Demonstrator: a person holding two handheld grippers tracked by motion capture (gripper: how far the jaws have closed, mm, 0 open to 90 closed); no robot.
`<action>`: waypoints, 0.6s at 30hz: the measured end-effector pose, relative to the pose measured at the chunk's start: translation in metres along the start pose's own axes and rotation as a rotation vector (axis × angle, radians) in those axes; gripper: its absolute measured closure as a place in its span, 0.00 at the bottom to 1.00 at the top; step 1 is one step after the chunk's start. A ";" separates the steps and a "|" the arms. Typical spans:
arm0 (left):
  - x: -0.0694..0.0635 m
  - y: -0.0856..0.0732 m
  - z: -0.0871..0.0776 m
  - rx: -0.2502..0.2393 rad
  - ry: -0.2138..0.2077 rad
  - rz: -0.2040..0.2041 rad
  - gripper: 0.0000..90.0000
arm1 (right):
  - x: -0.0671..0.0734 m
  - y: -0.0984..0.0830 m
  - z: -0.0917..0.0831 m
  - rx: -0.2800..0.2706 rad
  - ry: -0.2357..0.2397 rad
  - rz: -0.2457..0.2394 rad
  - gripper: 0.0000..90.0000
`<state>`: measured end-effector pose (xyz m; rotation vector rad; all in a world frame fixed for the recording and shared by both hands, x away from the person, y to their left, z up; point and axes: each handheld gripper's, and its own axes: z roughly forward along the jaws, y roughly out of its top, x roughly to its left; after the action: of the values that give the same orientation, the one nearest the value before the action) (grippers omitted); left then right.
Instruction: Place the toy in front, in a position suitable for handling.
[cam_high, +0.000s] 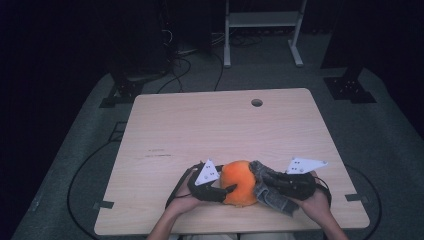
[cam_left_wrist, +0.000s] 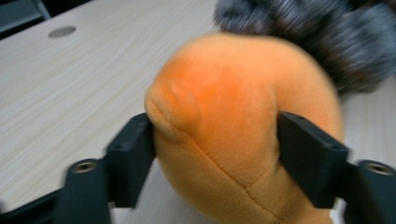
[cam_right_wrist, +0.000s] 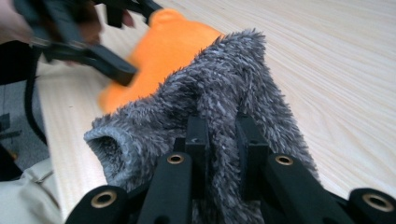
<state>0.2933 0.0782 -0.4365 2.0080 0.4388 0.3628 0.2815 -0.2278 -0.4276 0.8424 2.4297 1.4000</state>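
Table (cam_high: 200, 125) was mostly bare wood w/ a round cable hole (cam_high: 257, 102) near the far edge & some faint dark marks (cam_high: 157, 152) left of centre. Behind it, on the floor: a white frame (cam_high: 262, 30), black stands (cam_high: 350, 85) and loose cables (cam_high: 175, 70). Nothing sat between the two hands except the stuff being worked on.

The orange plush (cam_high: 239, 183) lay near the front edge, about mid-table, w/ a grey fuzzy cover (cam_high: 267, 192) touching its right side. Left gripper (cam_high: 226, 191) came in from the left, right gripper (cam_high: 260, 181) from the right, so the plush was boxed in btw them.

Left gripper view gave what the high view couldn't: the jaws straddled the plush (cam_left_wrist: 233, 130), one on each side, touching the fabric. Whether they actually pressed was hard to tell bc of blur, so I'd call it loosely around, not clamped. A seam ran down the plush, w/ the grey fur (cam_left_wrist: 317, 37) behind it up top.

Right gripper view: the jaws were nearly together, pinching a fold of the grey cover (cam_right_wrist: 224, 107). An open cuff-like end showed at lower left. The plush (cam_right_wrist: 159, 56) peeked out behind, w/ the left gripper (cam_right_wrist: 116, 70) blurred at top left.

The lower half of the plush was cut off in the left gripper view, and how far the cover went over it I couldn't tell.
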 end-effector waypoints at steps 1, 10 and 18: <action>0.001 0.003 -0.003 -0.015 -0.008 -0.008 0.24 | -0.002 -0.001 0.000 0.001 -0.010 0.007 0.86; -0.003 0.001 0.003 0.007 -0.007 -0.006 0.40 | -0.004 0.002 -0.011 -0.016 -0.094 0.032 0.87; -0.004 -0.002 0.010 0.044 0.066 -0.011 0.43 | 0.030 0.016 0.010 -0.010 -0.049 -0.111 0.86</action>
<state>0.2940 0.0697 -0.4425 2.0399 0.5027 0.4174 0.2672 -0.1973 -0.4169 0.7191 2.3915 1.3356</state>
